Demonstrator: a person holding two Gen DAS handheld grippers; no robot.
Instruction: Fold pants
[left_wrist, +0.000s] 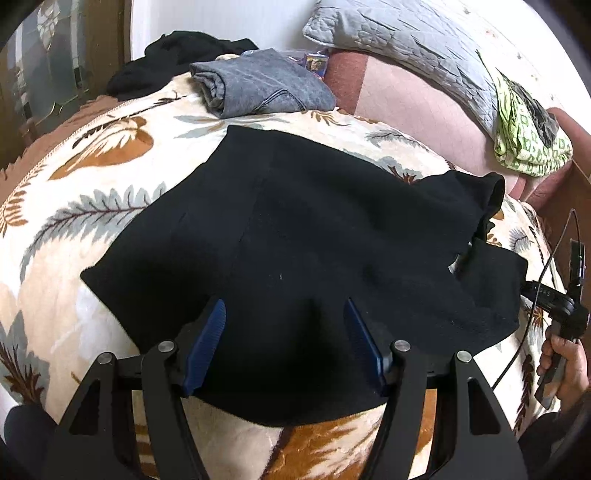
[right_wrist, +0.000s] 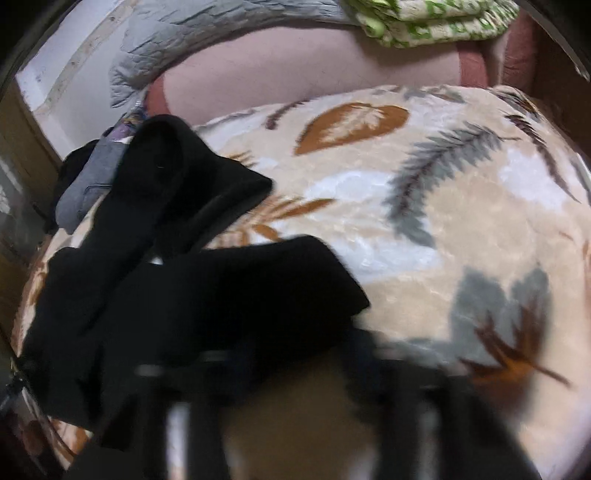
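Observation:
Black pants (left_wrist: 295, 221) lie spread on a leaf-patterned blanket (left_wrist: 110, 177), partly folded, with a ruffled waistband end at the right. My left gripper (left_wrist: 284, 314) is open, its blue pads (left_wrist: 207, 343) resting over the near edge of the pants. My right gripper shows at the right edge of the left wrist view (left_wrist: 554, 299), held in a hand beside the pants' right end. In the right wrist view the pants (right_wrist: 184, 295) lie at the left; the gripper itself is a dark blur at the bottom, jaws unreadable.
Folded grey jeans (left_wrist: 258, 85) and a black garment (left_wrist: 177, 55) lie at the far side of the blanket. A grey quilted pillow (left_wrist: 406, 40) and a folded green-patterned cloth (left_wrist: 524, 136) lie on a pink sheet (left_wrist: 406, 96). A wooden door stands at left.

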